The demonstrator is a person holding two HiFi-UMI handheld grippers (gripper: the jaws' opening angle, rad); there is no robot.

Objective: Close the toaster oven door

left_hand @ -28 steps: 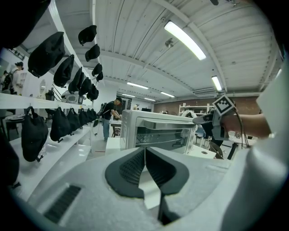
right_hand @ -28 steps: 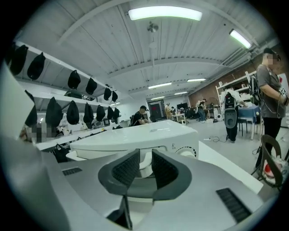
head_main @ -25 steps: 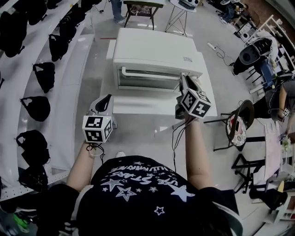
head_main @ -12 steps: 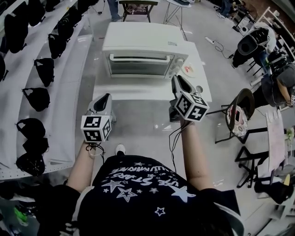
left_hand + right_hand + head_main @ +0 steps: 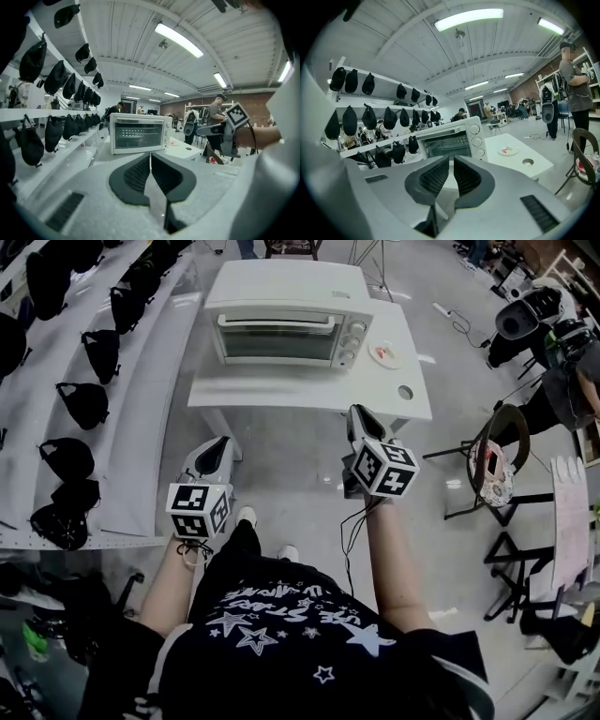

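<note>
The white toaster oven (image 5: 281, 320) stands at the back of a white table (image 5: 300, 390), its glass door (image 5: 277, 341) upright and closed; it also shows as the oven (image 5: 138, 133) and the oven (image 5: 450, 140). Both grippers hang in the air in front of the table's near edge, well clear of the oven. My left gripper (image 5: 217, 448) is shut with nothing in it, its jaws (image 5: 150, 157) meeting at the tips. My right gripper (image 5: 356, 418) is closing on nothing, and a narrow gap still shows between its jaws (image 5: 451, 161).
A small plate (image 5: 384, 354) with something red lies right of the oven, near a round hole (image 5: 405, 392) in the tabletop. Shelves with black bags (image 5: 84, 399) run along the left. A chair (image 5: 492, 465) stands at the right. A person (image 5: 574, 89) stands far right.
The right gripper has drawn back from the oven's front right corner to in front of the table. The whole view has backed away, so the oven now lies farther off.
</note>
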